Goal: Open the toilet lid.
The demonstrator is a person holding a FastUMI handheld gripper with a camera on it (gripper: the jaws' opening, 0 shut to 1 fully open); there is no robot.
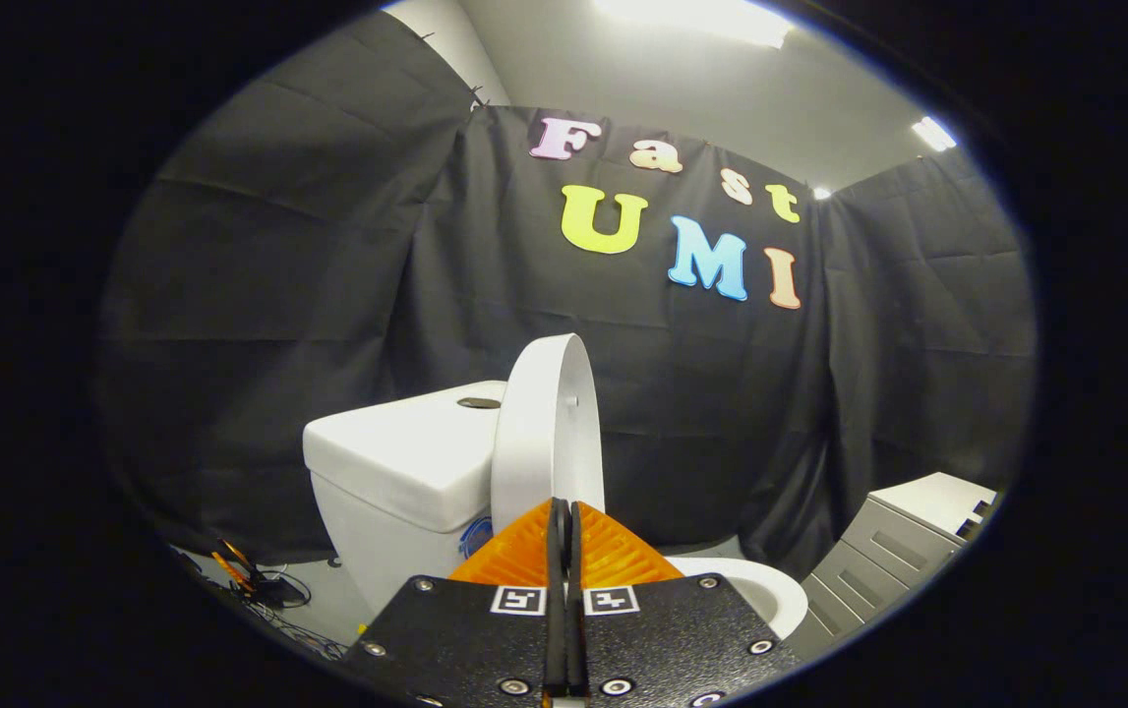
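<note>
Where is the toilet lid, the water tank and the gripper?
toilet lid [549, 433]: gripper view, on its raised white face, just beyond the fingers.
water tank [396, 442]: gripper view, on its flat white top.
gripper [564, 516]: gripper view, between its fingertips, which are closed together.

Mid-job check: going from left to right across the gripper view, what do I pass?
Cables on the floor → toilet tank → raised toilet lid, standing upright just beyond the shut tongs → rim of the toilet bowl → drawer cabinet.
</note>
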